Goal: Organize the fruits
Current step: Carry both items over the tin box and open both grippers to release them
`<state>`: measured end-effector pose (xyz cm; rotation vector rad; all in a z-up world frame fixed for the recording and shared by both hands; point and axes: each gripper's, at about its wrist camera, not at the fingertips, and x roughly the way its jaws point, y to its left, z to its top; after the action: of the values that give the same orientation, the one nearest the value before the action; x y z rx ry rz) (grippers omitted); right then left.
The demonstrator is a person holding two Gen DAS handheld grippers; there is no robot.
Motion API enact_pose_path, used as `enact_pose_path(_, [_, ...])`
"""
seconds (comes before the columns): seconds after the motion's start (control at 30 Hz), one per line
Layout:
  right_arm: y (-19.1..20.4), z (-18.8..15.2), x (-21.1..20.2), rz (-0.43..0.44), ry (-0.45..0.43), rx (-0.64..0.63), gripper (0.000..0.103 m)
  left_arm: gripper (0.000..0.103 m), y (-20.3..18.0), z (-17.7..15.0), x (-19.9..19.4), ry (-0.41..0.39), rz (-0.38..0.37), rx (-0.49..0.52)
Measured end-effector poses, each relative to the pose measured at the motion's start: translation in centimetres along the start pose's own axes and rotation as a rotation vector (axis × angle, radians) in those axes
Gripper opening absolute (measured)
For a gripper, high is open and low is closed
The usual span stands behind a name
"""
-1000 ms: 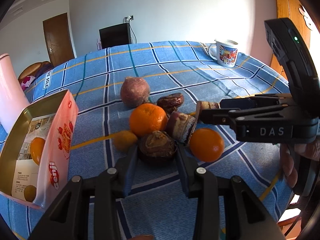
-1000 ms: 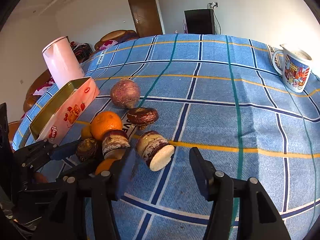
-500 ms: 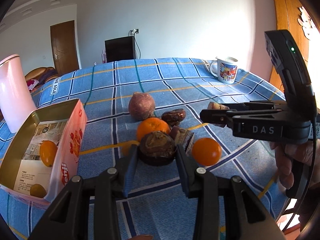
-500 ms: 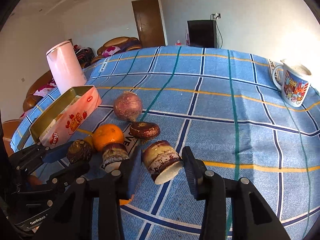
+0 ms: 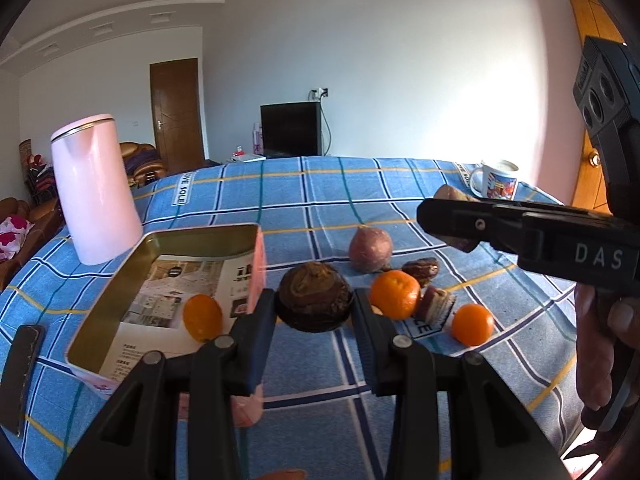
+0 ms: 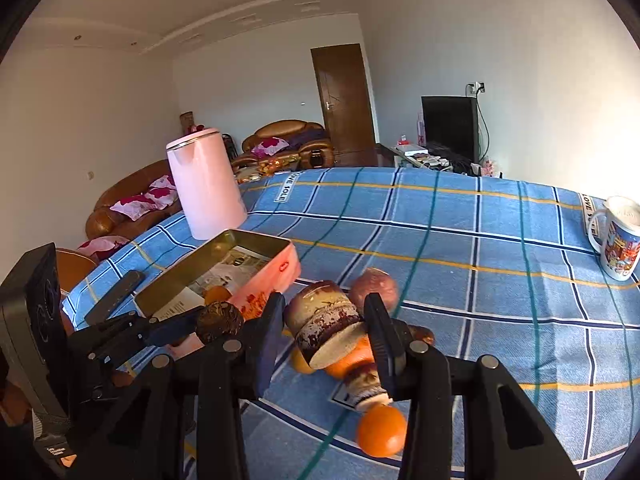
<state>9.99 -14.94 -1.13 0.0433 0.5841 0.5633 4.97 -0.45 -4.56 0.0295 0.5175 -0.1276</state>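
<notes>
Closest to the left camera, the left tool (image 5: 314, 312) pinches a dark brown wrinkled round fruit (image 5: 315, 302), held above the blue checked tabletop (image 5: 312, 200) beside the open pink tin box (image 5: 120, 280), which holds a small orange kumquat (image 5: 203, 317). Nearest the right camera, the right tool (image 6: 324, 334) grips a brown cut root chunk (image 6: 326, 328) off the cloth. Below lie a loose mandarin (image 5: 395, 294), a second mandarin (image 5: 472, 324), a brown date (image 5: 420, 268) and a reddish-purple round fruit (image 5: 369, 249). Farther back stand a pink kettle (image 5: 94, 190) and a printed mug (image 5: 496, 180); beyond, a black television (image 5: 291, 130) and brown door (image 5: 176, 110).
</notes>
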Motion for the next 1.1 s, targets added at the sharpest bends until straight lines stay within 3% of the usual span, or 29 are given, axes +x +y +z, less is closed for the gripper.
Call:
enact_pose_path(0.57, [7.6, 2.0, 6.8, 0.125, 0.048, -0.060, 0.043, 0.040, 8.5, -0.3, 0.5, 0.013, 0.138, -0.106])
enact_pose_path(1.1, [11.2, 0.3, 10.4, 0.167, 0.136, -0.115, 0.043, 0.040, 12.8, -0.7, 2.3, 0.080, 0.170, -0.175])
